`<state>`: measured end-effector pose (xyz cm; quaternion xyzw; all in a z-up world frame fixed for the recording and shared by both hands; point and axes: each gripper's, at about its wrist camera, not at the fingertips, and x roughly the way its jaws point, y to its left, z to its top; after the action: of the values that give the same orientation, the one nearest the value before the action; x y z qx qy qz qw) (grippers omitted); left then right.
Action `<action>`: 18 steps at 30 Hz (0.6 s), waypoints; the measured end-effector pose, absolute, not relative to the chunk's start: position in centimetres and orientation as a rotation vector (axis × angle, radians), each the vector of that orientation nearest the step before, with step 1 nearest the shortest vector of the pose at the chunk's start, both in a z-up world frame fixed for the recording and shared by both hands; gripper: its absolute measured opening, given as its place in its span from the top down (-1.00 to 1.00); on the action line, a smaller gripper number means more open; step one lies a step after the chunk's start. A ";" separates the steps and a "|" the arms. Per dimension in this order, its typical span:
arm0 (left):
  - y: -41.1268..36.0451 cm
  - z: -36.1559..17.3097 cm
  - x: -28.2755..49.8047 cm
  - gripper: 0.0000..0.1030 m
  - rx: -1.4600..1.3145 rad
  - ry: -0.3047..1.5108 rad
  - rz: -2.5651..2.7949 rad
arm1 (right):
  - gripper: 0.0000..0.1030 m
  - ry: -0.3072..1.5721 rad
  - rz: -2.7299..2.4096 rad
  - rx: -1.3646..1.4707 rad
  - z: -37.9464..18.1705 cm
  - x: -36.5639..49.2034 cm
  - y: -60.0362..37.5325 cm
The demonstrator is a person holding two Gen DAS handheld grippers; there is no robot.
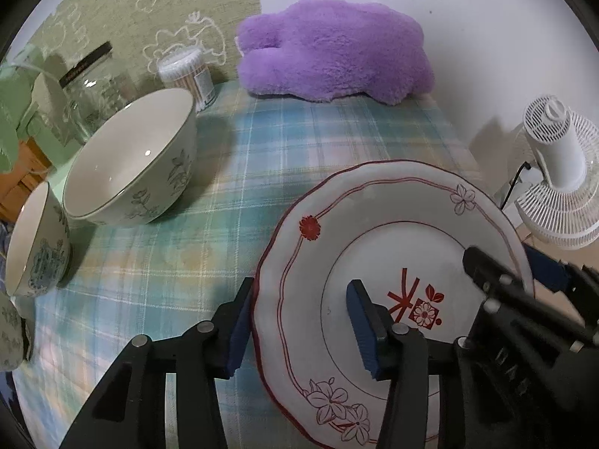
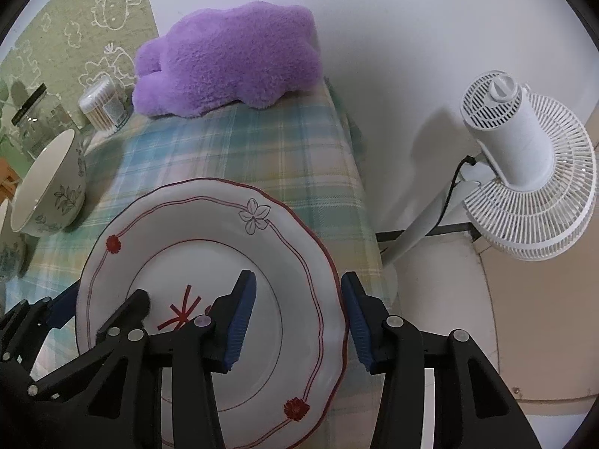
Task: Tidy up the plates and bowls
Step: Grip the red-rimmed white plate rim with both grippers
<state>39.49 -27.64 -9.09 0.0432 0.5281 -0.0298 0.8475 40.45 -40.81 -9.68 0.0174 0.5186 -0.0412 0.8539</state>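
The plate lies at lower centre on the checked cloth. The left gripper and right gripper each straddle an opposite rim; whether the pads press cannot be told. Two bowls stand at left.

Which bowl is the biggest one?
The wide cream bowl with grey leaf drawings, standing behind the others. The small bowl beside it has blue-green patterns and is much narrower.

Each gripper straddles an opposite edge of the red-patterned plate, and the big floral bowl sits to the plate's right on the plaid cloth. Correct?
Not quite: the big floral bowl sits to the left of the plate, as the left wrist view shows. The left gripper and right gripper do straddle opposite edges.
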 end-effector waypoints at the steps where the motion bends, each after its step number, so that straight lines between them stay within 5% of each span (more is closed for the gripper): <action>1: -27.4 -9.0 39.5 0.05 0.086 1.118 -0.056 | 0.01 1.093 -0.079 0.032 -9.6 40.3 -40.7; 18: -22.2 -8.3 33.7 0.05 0.104 1.160 -0.027 | 0.01 1.159 -0.010 0.025 -8.4 34.8 -35.5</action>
<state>33.66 -22.23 -8.33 0.0491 0.5476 -0.0126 0.8352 34.79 -35.49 -8.42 0.0117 0.5476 -0.0049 0.8367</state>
